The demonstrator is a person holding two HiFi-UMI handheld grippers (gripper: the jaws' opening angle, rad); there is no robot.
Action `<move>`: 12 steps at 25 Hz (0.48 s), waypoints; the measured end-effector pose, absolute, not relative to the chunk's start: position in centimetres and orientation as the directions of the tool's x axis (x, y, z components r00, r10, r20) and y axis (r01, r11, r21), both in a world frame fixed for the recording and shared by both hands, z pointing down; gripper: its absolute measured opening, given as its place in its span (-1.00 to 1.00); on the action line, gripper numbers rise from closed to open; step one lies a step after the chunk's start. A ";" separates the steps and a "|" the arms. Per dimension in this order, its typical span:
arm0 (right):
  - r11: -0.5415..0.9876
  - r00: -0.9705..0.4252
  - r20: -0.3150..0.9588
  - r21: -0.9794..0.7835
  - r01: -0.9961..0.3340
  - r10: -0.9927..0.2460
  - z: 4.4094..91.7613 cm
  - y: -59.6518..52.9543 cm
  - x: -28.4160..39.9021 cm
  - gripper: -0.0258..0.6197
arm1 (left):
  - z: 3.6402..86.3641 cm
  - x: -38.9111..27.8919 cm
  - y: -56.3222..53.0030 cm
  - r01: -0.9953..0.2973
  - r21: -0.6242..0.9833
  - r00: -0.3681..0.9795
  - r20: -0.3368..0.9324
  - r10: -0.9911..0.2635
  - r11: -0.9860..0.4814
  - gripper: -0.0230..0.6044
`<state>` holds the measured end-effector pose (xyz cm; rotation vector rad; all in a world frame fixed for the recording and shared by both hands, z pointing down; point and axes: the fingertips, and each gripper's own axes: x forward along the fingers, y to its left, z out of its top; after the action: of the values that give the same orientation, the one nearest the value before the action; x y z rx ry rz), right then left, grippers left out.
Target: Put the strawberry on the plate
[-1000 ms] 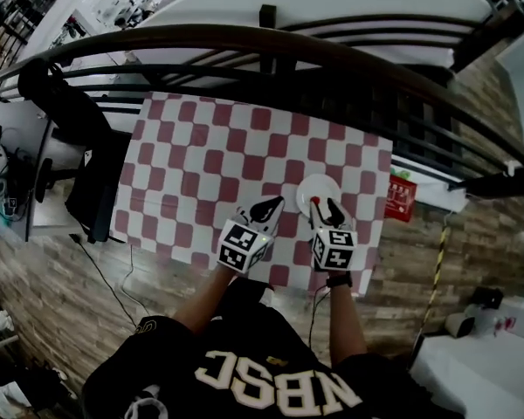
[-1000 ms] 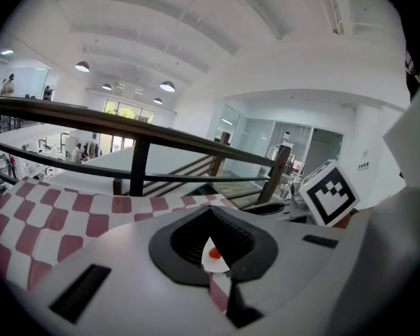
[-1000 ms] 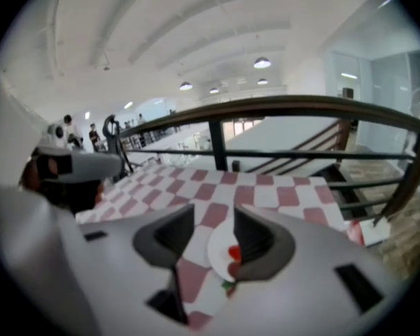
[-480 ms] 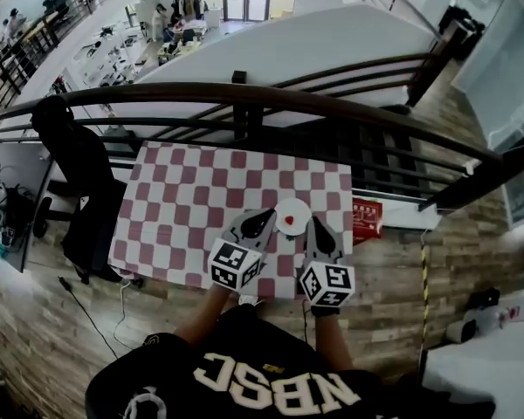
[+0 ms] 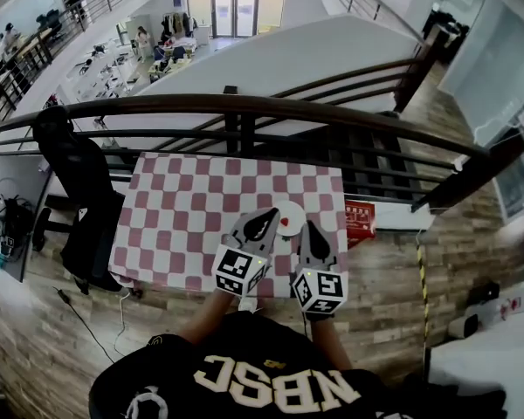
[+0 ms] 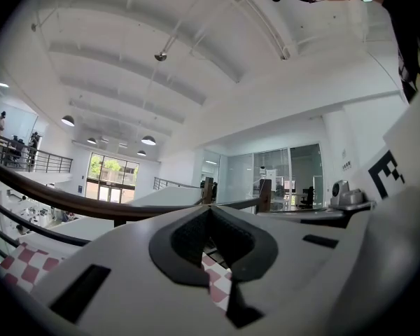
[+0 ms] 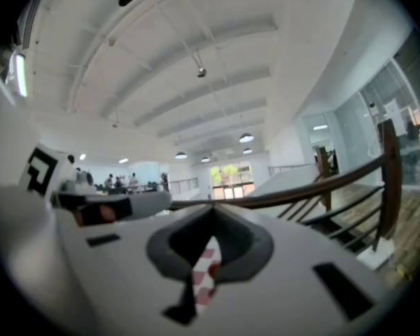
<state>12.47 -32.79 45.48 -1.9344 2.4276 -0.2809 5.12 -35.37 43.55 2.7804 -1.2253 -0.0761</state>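
Note:
A small red strawberry [image 5: 284, 222] lies on the white plate [image 5: 293, 209], near the front right of the red-and-white checked table [image 5: 183, 216]. My left gripper [image 5: 265, 220] sits just left of the plate, shut and empty. My right gripper [image 5: 305, 232] is just in front of the plate, shut with nothing in it and clear of the strawberry. Both gripper views tilt upward at the ceiling. In each, only a sliver of checked cloth shows past the shut left gripper [image 6: 208, 214] and the shut right gripper [image 7: 211, 219].
A dark curved railing [image 5: 244, 105] runs along the table's far side. A black office chair [image 5: 74, 182] stands at the table's left end. A red box [image 5: 359, 219] lies just past the right end. Wooden floor [image 5: 393, 286] surrounds me.
The right gripper has pulled back from the plate toward me, leaving the strawberry on it. The head view has lifted and now takes in more of the hall.

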 end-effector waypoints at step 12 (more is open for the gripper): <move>0.195 -0.205 0.082 -0.122 -0.973 -0.975 45.1 -31.3 13.1 -0.86 | 43.2 5.1 -34.0 -0.748 0.101 0.656 -0.040 -0.754 -0.656 -0.90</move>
<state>13.09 -31.30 45.10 -1.9717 2.4176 -0.2291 5.10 -34.04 43.16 2.7899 -1.2667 -0.1193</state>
